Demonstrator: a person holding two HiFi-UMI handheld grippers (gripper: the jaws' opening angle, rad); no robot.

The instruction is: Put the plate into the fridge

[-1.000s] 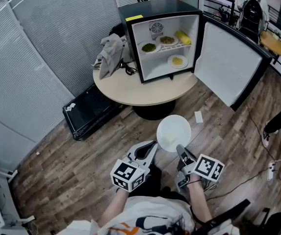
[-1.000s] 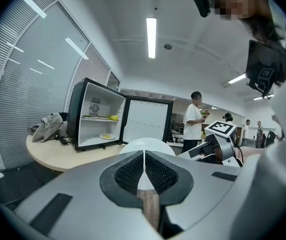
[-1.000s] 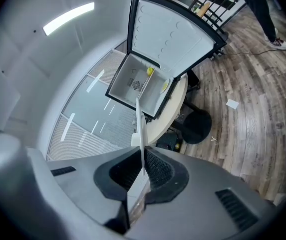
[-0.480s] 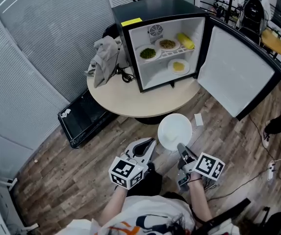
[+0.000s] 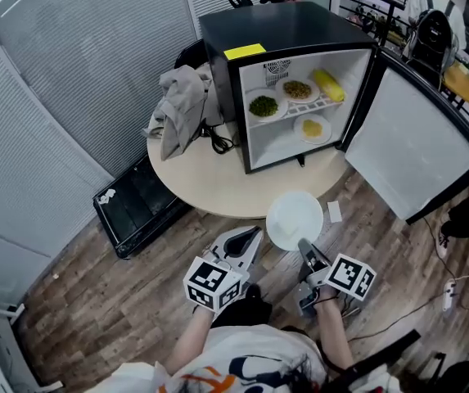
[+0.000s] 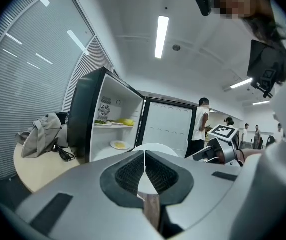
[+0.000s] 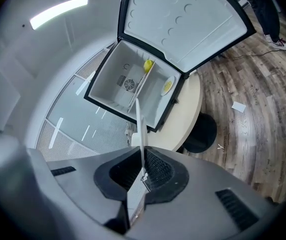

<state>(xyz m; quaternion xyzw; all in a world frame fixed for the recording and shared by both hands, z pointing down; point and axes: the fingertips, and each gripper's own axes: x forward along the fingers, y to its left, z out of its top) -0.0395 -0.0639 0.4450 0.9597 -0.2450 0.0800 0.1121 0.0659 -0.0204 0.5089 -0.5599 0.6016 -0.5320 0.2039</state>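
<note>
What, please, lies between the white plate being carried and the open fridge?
Only a bare stretch of the round table lies between the plate and the fridge, as the head view shows.

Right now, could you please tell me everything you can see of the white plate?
The white plate is round, plain and empty, smooth like ceramic or plastic. The right gripper is shut on its near rim; nothing else touches it. It hangs roughly level in the air by the edge of the round table, facing the open fridge.
</note>
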